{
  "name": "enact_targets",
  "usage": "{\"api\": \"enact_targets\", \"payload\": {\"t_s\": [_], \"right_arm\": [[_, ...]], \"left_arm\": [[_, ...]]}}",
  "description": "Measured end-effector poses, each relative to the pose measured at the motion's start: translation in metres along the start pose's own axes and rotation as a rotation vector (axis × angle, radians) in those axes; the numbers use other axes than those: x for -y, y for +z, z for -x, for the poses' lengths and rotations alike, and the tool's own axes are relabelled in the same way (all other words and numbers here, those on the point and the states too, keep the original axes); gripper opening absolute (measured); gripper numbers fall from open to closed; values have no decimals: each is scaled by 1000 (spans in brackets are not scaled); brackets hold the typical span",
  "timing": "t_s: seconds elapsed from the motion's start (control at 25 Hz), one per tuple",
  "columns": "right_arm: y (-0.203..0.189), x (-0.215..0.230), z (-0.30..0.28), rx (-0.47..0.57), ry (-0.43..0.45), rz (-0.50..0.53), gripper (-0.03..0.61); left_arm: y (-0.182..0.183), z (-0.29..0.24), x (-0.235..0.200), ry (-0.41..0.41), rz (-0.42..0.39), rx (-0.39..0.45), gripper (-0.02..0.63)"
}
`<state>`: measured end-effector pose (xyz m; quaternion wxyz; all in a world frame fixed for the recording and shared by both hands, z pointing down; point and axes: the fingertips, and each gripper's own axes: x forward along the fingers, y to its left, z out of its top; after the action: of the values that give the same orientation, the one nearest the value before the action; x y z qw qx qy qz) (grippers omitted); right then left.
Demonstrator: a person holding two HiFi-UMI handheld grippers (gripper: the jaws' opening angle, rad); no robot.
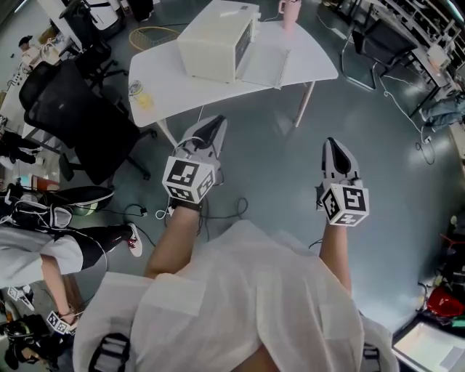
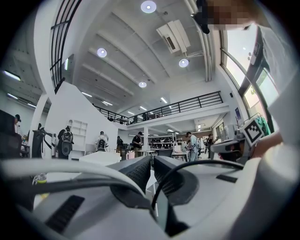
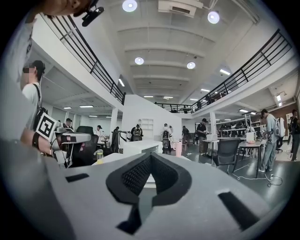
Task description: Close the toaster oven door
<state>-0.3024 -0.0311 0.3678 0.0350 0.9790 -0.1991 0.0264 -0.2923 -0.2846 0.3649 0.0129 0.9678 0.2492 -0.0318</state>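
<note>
The cream toaster oven [image 1: 218, 40] stands on a white table [image 1: 312, 58] at the top of the head view. Its door [image 1: 265, 65] hangs open, lying flat toward the right. Both grippers are held low near the person's body, well short of the table and apart from the oven. My left gripper [image 1: 215, 125] points at the table's near edge, jaws together and empty. My right gripper [image 1: 333, 143] is further right, also shut on nothing. In the gripper views the left gripper [image 2: 153, 158] and right gripper [image 3: 150, 157] look level across the room, with the oven [image 3: 140, 146] small and far off.
A small jar with yellow contents [image 1: 138, 93] sits on the table's left end, and a pink cup [image 1: 289, 11] at its far side. A black office chair [image 1: 65, 116] stands left of the table. Cables [image 1: 218, 211] trail on the floor. A person [image 1: 43, 247] stands at lower left.
</note>
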Motion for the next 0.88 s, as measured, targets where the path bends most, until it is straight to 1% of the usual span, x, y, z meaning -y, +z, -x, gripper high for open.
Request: {"api": "enact_targets", "payload": {"t_s": [0.24,0.4,0.52,0.68,0.88], "right_arm": [[1,2,-1,17,31,-50,3],[-5,19,2,1,32,-51,4],[-9,42,8,0,29,-50,5],[-13,76,3,9,23,-45,5],[-7,147,7,22,38,-62,5]], "left_arm": [[-1,-2,6,-5,12,-5,20],[0,-15,19,-4,23,2,20],[-2,-31,39,2,21,2,20],[-5,-57,53,25,17,-6,20],[4,-107,100,38,5,7,20]]}}
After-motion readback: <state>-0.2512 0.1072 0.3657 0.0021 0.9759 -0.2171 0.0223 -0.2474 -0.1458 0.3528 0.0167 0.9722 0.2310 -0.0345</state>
